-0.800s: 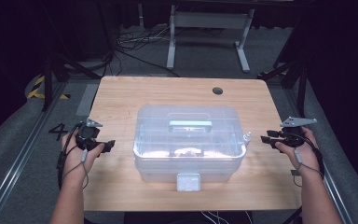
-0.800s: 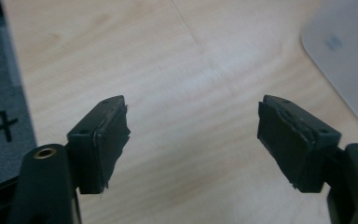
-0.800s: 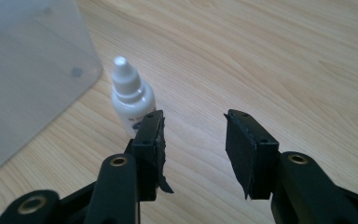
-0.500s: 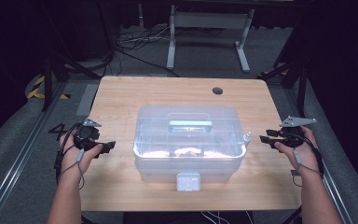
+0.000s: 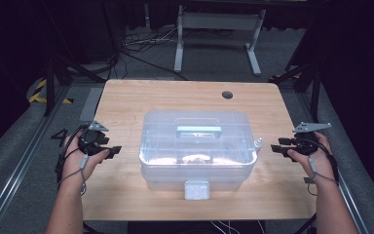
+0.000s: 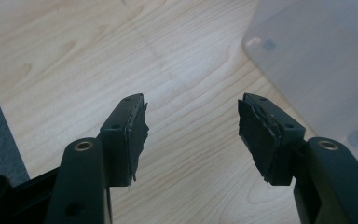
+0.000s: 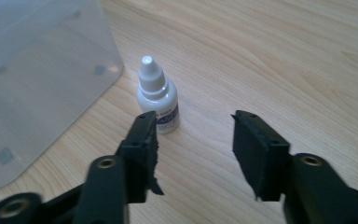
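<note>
A clear plastic box (image 5: pixel 197 146) with a lid, a handle and a front latch stands shut in the middle of the wooden table (image 5: pixel 126 102). A small white dropper bottle (image 5: pixel 258 144) (image 7: pixel 158 95) stands upright by the box's right side. My left gripper (image 5: pixel 116 150) (image 6: pixel 191 126) hovers left of the box, open and empty. On the box's other side my right gripper (image 5: pixel 275 148) (image 7: pixel 195 140) is open too, a little short of the bottle, which sits just ahead of its left jaw. The box wall (image 6: pixel 317 70) (image 7: pixel 32 79) shows at the edge of each gripper view.
A round cable hole (image 5: pixel 227 94) lies at the table's far right. Dark floor, cables and a metal stand (image 5: pixel 214 34) lie beyond the far edge. Bare wood stretches in front of and behind the box.
</note>
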`<state>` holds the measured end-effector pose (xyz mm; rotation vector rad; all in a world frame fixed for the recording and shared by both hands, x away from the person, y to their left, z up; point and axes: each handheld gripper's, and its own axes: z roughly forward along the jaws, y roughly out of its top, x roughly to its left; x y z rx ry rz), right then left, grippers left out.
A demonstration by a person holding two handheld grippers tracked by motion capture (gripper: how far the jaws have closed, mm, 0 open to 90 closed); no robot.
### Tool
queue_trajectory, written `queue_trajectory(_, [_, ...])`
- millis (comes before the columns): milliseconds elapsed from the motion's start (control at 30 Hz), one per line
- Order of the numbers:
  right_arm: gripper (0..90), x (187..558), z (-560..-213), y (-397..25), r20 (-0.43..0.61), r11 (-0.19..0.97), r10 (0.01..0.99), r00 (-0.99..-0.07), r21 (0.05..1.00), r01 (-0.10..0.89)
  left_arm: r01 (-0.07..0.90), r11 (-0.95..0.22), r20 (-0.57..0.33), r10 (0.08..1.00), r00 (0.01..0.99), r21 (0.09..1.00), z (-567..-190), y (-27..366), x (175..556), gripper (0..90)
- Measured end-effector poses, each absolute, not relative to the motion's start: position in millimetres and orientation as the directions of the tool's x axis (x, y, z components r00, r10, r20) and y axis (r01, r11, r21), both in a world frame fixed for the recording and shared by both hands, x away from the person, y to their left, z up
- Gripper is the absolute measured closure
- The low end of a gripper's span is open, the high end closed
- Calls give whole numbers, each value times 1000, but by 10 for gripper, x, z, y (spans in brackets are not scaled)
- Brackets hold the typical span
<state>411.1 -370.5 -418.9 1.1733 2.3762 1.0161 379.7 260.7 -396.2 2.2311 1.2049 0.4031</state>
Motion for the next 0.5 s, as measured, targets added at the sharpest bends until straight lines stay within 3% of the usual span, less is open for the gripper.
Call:
queue_trajectory(133, [233,4092,-4203,-3695,79,423,776,-626,671,608,657,-468,13,820,573,591,-3754,2551,3808,439])
queue_trajectory(167, [215,4088,-4219,-3682,68,454,760,-646,655,604,650,-476,20,815,579,592,-3713,2552,3825,455])
queue_trajectory(200, [232,4078,-4226,-3666,63,461,762,-645,646,608,639,-475,21,812,584,605,-3665,2555,3844,469])
queue_trajectory(400, [532,4055,-4167,-3653,4,495,754,-657,654,572,598,-462,-6,788,615,655,-3472,2491,3836,474])
queue_trajectory(500, [604,4044,-4156,-3680,21,480,763,-647,652,587,574,-461,-29,762,647,677,-3358,2398,3798,486])
